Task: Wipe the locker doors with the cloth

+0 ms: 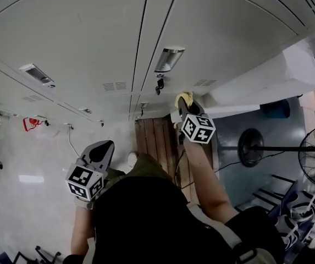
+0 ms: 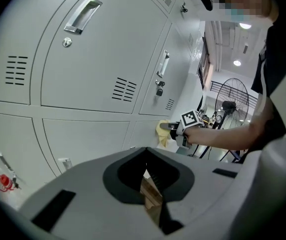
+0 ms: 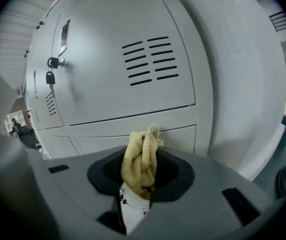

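The cloth [image 3: 142, 156] is a yellow terry rag, bunched into an upright wad and pinched in the right gripper [image 3: 142, 188]. Its top sits close to the seam between two locker doors [image 3: 123, 44], which are pale grey, shut and slotted with vents.

On my feed the cloth [image 3: 142, 156] is pale yellow, terry-looped. The locker doors [image 3: 133, 59] read flat light grey w/ dark vent slits. My R claw [image 3: 139, 184] and L claw [image 2: 150, 186]: grey shells, black insets. The R's marker cube [image 1: 197, 128] is b&w squares. Below, floor planks [image 1: 158, 139] look reddish brown.
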Demonstrator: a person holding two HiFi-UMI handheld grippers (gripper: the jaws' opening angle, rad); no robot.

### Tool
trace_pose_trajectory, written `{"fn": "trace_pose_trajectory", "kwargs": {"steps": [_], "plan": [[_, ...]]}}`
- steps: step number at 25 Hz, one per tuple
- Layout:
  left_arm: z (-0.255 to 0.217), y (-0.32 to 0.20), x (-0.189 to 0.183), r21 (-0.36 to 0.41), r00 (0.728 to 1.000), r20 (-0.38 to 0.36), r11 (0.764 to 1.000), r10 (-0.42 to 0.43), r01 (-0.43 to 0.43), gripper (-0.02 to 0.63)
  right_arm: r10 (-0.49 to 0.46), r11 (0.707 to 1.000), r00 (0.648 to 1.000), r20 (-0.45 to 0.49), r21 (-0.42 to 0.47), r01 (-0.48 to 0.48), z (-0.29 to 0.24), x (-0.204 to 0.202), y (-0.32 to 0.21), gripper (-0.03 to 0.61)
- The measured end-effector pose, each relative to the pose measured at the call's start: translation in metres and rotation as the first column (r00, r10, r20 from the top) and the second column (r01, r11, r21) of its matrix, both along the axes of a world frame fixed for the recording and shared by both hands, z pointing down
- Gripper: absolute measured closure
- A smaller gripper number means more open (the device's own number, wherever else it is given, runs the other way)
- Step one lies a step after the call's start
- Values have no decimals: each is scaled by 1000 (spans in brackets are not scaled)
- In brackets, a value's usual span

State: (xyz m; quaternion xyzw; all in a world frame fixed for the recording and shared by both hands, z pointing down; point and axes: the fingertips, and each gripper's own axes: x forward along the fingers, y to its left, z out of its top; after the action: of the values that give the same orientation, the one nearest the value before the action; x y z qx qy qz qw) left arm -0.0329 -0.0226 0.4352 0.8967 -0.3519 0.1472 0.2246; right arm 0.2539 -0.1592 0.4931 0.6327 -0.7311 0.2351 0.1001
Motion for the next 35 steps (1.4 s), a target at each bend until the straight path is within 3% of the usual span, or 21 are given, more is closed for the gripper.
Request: {"fn": "trace_pose_trajectory", "kwargs": {"steps": [20, 26, 35], "plan": [[9, 14, -37, -26, 994, -8, 994, -111, 111, 604, -261, 965, 954, 149, 14, 262, 7, -137, -5, 466], [9, 16, -43, -31, 991, 0, 991, -133, 133, 604, -318, 947, 936, 153, -2, 322, 19, -161, -4, 466], [11, 18, -42, -41, 992, 20, 991, -126, 127, 604, -389, 921, 919, 70, -14, 390, 41, -167, -5, 472]]}}
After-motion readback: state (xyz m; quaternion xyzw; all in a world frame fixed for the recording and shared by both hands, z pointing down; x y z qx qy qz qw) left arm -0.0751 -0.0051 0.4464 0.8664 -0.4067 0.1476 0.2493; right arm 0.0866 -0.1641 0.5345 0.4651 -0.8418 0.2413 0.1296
